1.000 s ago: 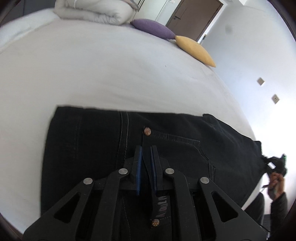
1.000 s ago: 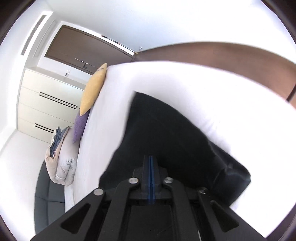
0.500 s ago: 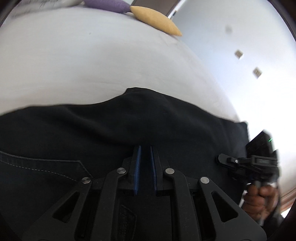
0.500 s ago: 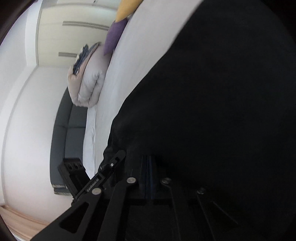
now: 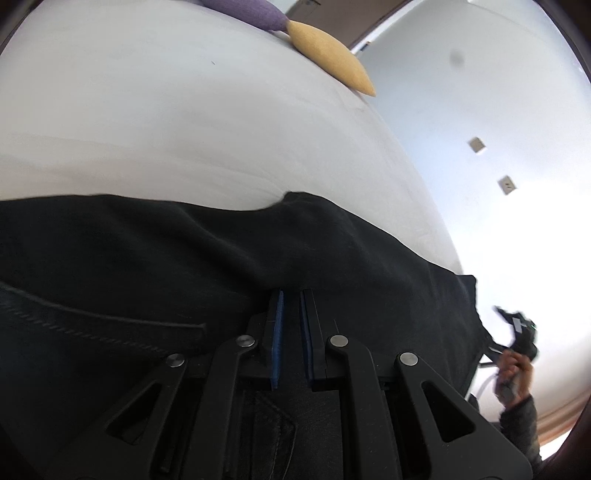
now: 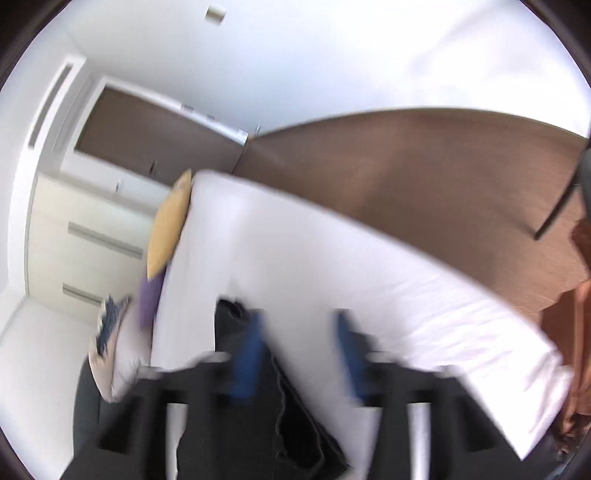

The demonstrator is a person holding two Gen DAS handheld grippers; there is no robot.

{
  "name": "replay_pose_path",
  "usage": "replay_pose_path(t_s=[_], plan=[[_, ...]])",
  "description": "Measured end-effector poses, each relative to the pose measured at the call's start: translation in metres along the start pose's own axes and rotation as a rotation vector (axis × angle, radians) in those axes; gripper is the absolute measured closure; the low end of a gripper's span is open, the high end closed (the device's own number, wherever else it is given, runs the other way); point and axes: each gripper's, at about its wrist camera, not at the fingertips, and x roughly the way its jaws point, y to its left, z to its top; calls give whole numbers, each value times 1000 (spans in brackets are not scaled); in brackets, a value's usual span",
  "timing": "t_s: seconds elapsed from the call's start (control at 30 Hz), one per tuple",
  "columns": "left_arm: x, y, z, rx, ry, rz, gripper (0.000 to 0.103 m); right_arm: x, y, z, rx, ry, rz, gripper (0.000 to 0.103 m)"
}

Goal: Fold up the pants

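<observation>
The black pants (image 5: 184, 266) lie folded across the near part of the white bed (image 5: 166, 122). My left gripper (image 5: 291, 299) is low over them with its blue pads a narrow gap apart; I cannot tell whether cloth sits between them. My right gripper (image 6: 299, 332) is open, its blue pads wide apart and blurred by motion, above the bed with the pants (image 6: 295, 417) below and to its left. In the left wrist view the right gripper (image 5: 517, 332) and the hand holding it show past the pants' right edge.
A yellow pillow (image 5: 328, 62) and a purple pillow (image 5: 247, 14) lie at the bed's far end. A rolled duvet (image 6: 114, 365) sits at the bed's left. Brown floor (image 6: 424, 177) runs beyond the bed, with cupboards (image 6: 85, 236) on the far wall.
My right gripper has let go of the pants, opened wide and pulled back from them. The left gripper has stayed low over the pants, its view shifting slightly.
</observation>
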Motion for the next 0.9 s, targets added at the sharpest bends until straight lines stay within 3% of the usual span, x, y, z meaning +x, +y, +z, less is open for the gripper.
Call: replay_pose_path(t_s=[0.07,0.17,0.23,0.37,0.4,0.5,0.6,0.67,0.83,0.9], plan=[[-19,-13,3,20,-12,26,93,-15,12,-13,-44,0,23,21],[-42,-38,-3,39,-53,-15,93,-14,36,-56,-65,44,78,22],[-50,-51,-12,40,-72,-34,93,-10,29,-77,-17,101,112,29],[-37,-64,-36,52,-33,-38,93,13,12,-111,69,155,83,40],[-31,-64,-42,62,-3,-26,93,16,10,-112,84,148,94,46],[-14,-49,-56,12,57,-15,93,17,3,-105,110,140,135,47],[-16,-33,-66,-43,39,-59,93,19,-2,-97,128,138,185,48],[-15,-27,-69,-53,43,-68,93,23,-8,-98,151,135,202,56],[-8,-14,-73,-66,39,-85,93,50,-6,-100,174,131,216,87],[-8,-14,-75,-56,36,-79,93,56,-9,-99,183,132,214,90]])
